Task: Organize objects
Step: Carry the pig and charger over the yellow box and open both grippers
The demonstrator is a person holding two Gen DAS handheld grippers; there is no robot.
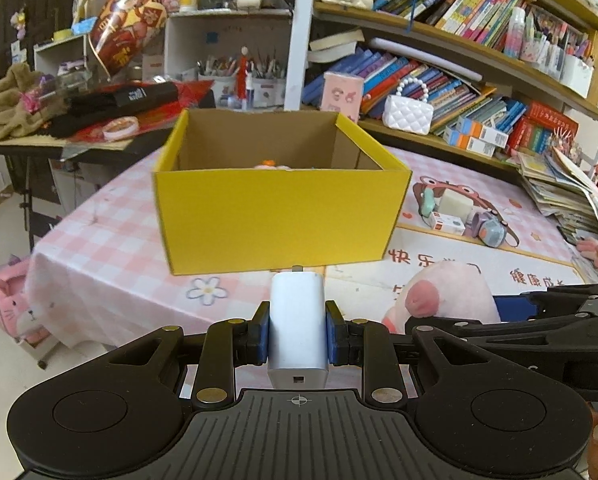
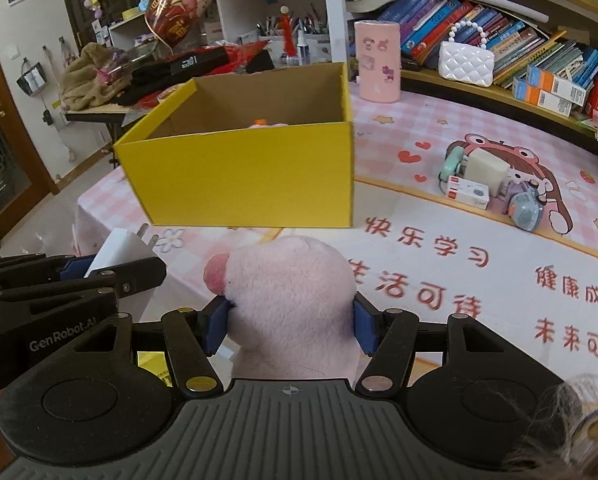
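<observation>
A yellow cardboard box point(image 1: 275, 220) stands open on the pink table, with a pink and orange toy partly visible inside point(image 1: 273, 166). My left gripper point(image 1: 297, 330) is shut on a white charger plug point(image 1: 297, 320), held just in front of the box's near wall. My right gripper point(image 2: 291, 326) is shut on a pink plush toy point(image 2: 295, 304), held in front of the box point(image 2: 243, 172). The left gripper with the charger point(image 2: 119, 250) shows at the left of the right wrist view. The plush point(image 1: 443, 292) shows at the right of the left wrist view.
A small pile of items lies right of the box: a white block point(image 2: 485, 168), a red-and-white carton point(image 2: 467, 192), a mint device point(image 2: 451, 162) and a purple-blue toy camera point(image 2: 525, 204). A pink canister point(image 2: 377, 60) and white quilted purse point(image 2: 465, 64) stand by the bookshelves behind.
</observation>
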